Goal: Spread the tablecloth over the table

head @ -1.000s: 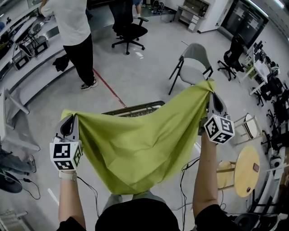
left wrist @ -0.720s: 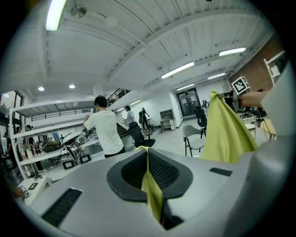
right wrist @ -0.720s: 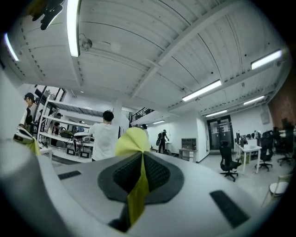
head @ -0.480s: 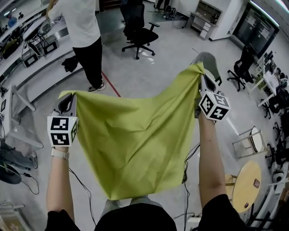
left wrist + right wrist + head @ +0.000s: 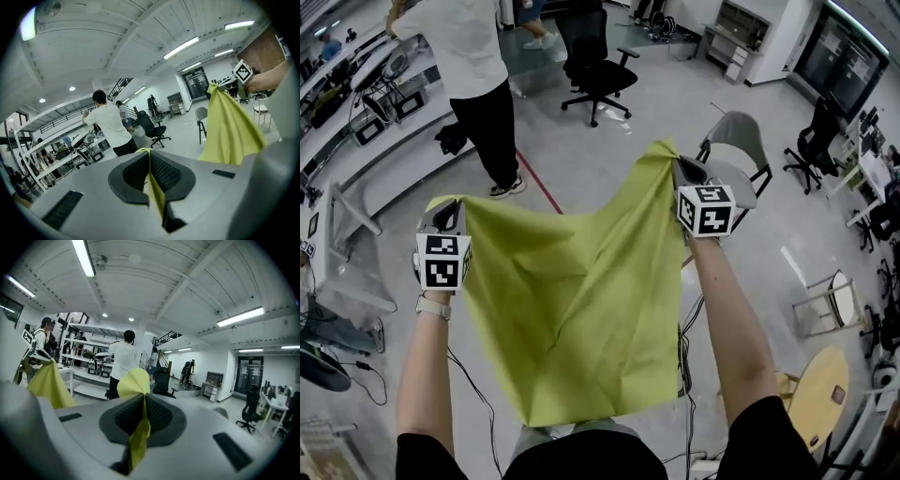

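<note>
Head view | step: tablecloth (image 5: 572, 309) held stretched in the air above the floor (image 5: 609, 150), no counter seen below it | left tongs (image 5: 441, 212) clenched on one top corner, right tongs (image 5: 682, 171) clenched on the other, higher | next: likely bring it over the counter, level both corners, lower it flat

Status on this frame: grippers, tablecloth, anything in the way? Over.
Both shut: left gripper on one tablecloth corner, right gripper on another. Tablecloth hangs spread between them, above the floor. Ahead: grey chair, a standing person.
</note>
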`<state>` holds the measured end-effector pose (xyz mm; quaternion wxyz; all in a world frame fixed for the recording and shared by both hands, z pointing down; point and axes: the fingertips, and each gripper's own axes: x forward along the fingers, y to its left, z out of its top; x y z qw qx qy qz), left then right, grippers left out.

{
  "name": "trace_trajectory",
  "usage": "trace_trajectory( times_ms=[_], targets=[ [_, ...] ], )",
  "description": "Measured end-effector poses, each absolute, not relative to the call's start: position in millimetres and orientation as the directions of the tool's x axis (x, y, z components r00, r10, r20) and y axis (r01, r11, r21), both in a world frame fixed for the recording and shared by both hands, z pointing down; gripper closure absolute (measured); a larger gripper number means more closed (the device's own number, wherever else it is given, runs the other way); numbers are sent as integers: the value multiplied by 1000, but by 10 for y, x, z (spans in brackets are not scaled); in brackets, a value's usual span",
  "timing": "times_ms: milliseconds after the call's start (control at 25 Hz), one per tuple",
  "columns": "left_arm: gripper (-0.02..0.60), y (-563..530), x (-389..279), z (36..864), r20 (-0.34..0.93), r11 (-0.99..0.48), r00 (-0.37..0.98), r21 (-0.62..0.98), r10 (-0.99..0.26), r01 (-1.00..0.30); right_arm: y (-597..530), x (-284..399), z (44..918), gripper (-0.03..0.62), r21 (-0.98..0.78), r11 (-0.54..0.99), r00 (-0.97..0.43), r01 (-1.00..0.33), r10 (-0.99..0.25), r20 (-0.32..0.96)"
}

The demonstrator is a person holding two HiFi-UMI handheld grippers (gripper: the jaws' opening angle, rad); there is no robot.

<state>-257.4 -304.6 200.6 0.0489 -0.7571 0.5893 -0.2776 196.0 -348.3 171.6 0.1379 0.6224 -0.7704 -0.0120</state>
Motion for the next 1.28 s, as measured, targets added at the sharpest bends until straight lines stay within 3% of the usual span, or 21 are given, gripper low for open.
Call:
trace_trajectory(
  times_ms=[640,1280],
  targets=[
    [561,-3210,-2551,3425,543,-357,87,-414,-835,-837,-3581,1836,3479,579,152,293,-205,-944,-882,425],
    [560,-2893,-2563,4390,681,-415,81,-343,-727,-843,-3235,1569,4582,579,91,342,-227,-935,-777,588]
  ],
)
